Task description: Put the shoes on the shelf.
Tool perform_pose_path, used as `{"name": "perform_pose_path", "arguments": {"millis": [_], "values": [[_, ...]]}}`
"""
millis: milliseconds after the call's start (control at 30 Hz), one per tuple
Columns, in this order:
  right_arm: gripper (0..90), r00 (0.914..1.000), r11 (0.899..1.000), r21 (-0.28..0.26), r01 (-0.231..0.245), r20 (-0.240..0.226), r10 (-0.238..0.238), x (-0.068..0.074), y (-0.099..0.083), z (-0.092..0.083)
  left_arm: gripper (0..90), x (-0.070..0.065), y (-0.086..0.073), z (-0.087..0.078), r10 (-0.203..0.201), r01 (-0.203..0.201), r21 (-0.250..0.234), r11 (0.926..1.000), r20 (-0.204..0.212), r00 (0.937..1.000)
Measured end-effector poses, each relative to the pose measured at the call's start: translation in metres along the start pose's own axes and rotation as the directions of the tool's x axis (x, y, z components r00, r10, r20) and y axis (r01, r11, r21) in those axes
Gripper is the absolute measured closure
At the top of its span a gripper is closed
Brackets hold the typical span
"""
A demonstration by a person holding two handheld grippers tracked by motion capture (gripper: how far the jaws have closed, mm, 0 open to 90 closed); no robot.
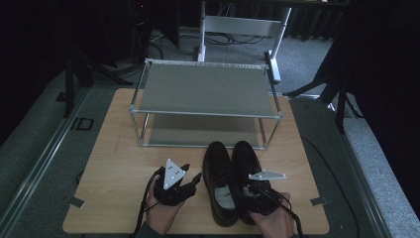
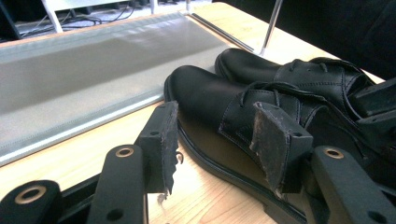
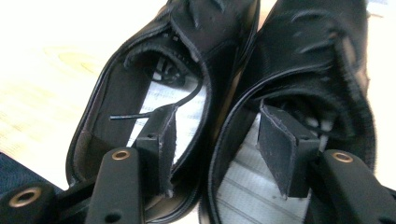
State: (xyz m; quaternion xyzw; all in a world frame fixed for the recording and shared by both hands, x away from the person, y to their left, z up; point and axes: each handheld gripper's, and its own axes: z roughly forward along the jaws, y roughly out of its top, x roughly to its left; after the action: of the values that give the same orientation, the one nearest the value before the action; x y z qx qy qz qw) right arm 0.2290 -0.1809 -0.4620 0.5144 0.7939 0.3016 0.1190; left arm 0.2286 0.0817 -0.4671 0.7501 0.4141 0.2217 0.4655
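the right claw (image 3: 212,154) is straddling, wide apart, the adjoining walls of two black leather lace-up shoes (image 1: 233,186); left of them the left claw (image 1: 194,177) is gaping empty.

The left hand-held gripper (image 2: 215,144) holds its jaws spread, with one worn pad over the bare desk (image 2: 93,144) and the other against the side of the nearer black shoe (image 2: 210,93). A second black shoe (image 2: 280,70) lies just beside the first, toward 2 o'clock. The grey shelf (image 2: 93,70) runs across at 11 o'clock.
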Motion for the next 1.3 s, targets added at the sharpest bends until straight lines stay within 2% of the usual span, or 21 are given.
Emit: {"name": "perform_pose_path", "arguments": {"millis": [167, 267, 300, 467, 600, 767, 867, 967, 1100, 1167, 1300], "values": [[46.0, 0.9998, 1.0, 0.008, -0.009, 0.019, 0.008, 0.005, -0.001, 0.006, 51.3, 0.0, 0.0, 0.0, 0.001, -0.001, -0.001, 1.0, -0.003, 1.0], [49.4, 0.9979, 0.999, 0.03, -0.041, 0.051, 0.039, 0.007, -0.001, 0.01, 51.4, 0.0, 0.0, -0.001, 0.005, -0.005, -0.004, 1.0, -0.008, 1.0], [49.1, 0.9976, 0.998, 0.047, -0.046, 0.055, 0.043, 0.007, 0.0, 0.011, 51.4, 0.001, 0.0, -0.001, 0.005, -0.005, -0.005, 1.0, -0.008, 1.0], [46.2, 0.9957, 0.996, 0.068, -0.053, 0.079, 0.048, 0.01, 0.001, 0.019, 51.4, 0.001, 0.0, -0.002, 0.006, -0.006, -0.009, 0.9999, -0.011, 0.9999], [52.8, 0.992, 0.993, 0.093, -0.067, 0.113, 0.056, 0.01, 0.005, 0.021, 51.4, 0.0, -0.001, -0.001, 0.007, -0.007, -0.007, 0.9999, -0.01, 0.9999], [62.9, 0.9923, 0.99, 0.121, -0.065, 0.113, 0.052, 0.01, 0.011, 0.027, 51.4, -0.001, -0.001, 0.0, 0.011, -0.011, -0.006, 0.9999, -0.012, 0.9999], [65.5, 0.9915, 0.987, 0.148, -0.06, 0.123, 0.042, 0.012, 0.014, 0.036, 51.4, -0.001, -0.001, -0.001, 0.012, -0.012, -0.007, 0.9999, -0.014, 0.9998], [71.2, 0.9899, 0.987, 0.149, -0.062, 0.135, 0.041, 0.011, 0.016, 0.037, 51.4, 0.0, -0.001, -0.001, 0.012, -0.013, -0.006, 0.9999, -0.015, 0.9998], [77.0, 0.9872, 0.988, 0.146, -0.04, 0.159, 0.016, 0.012, 0.015, 0.038, 51.4, -0.001, -0.002, 0.0, 0.013, -0.013, -0.004, 0.9999, -0.015, 0.9998], [79.6, 0.9853, 0.991, 0.127, -0.04, 0.17, 0.018, 0.013, 0.013, 0.038, 51.4, -0.001, -0.002, 0.0, 0.014, -0.014, -0.005, 0.9999, -0.014, 0.9998], [81.8, 0.9864, 0.994, 0.101, -0.041, 0.163, 0.024, 0.011, 0.01, 0.036, 51.4, -0.001, -0.002, 0.001, 0.014, -0.014, -0.003, 0.9999, -0.015, 0.9998]]}}
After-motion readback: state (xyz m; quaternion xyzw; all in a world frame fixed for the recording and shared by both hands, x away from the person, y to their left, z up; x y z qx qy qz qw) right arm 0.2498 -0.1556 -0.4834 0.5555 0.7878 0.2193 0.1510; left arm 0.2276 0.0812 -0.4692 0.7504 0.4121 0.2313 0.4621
